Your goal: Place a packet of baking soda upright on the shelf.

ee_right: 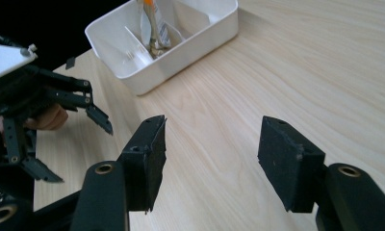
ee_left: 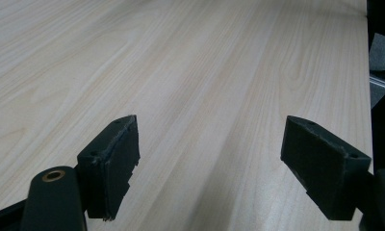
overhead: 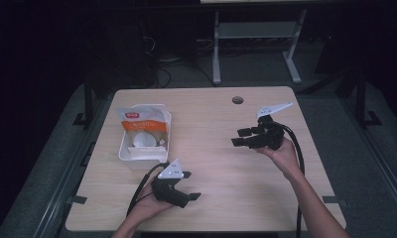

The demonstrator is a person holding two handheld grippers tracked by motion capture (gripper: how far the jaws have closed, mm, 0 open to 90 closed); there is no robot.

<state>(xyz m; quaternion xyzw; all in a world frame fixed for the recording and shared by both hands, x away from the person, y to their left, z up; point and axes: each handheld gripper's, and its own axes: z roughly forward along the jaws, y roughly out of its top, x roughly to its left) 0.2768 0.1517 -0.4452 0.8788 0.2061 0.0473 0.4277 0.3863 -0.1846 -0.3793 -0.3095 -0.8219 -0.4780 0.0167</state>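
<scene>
At the left of the high view sits the white bin [overhead: 128,151], a rigid, glossy plastic box with rounded corners and thin inner dividers, and lying in it is the orange-and-white pouch [overhead: 143,128], a soft, crinkly printed packet that rises past the rim at the far end. Below it, lower centre-left, your left gripper [overhead: 188,187] rests low over the bench [overhead: 226,168] with its fingers spread wide and nothing between them; keep it parked there, or bring it to the bin's near wall to steady the box. At centre-right, your right gripper [overhead: 240,137] points left toward the bin, fingers apart and empty. My advice: sweep it across level, come down over the pouch's free upper edge, and pinch the film, not the rim. The bench is pale, smooth wood grain.
</scene>
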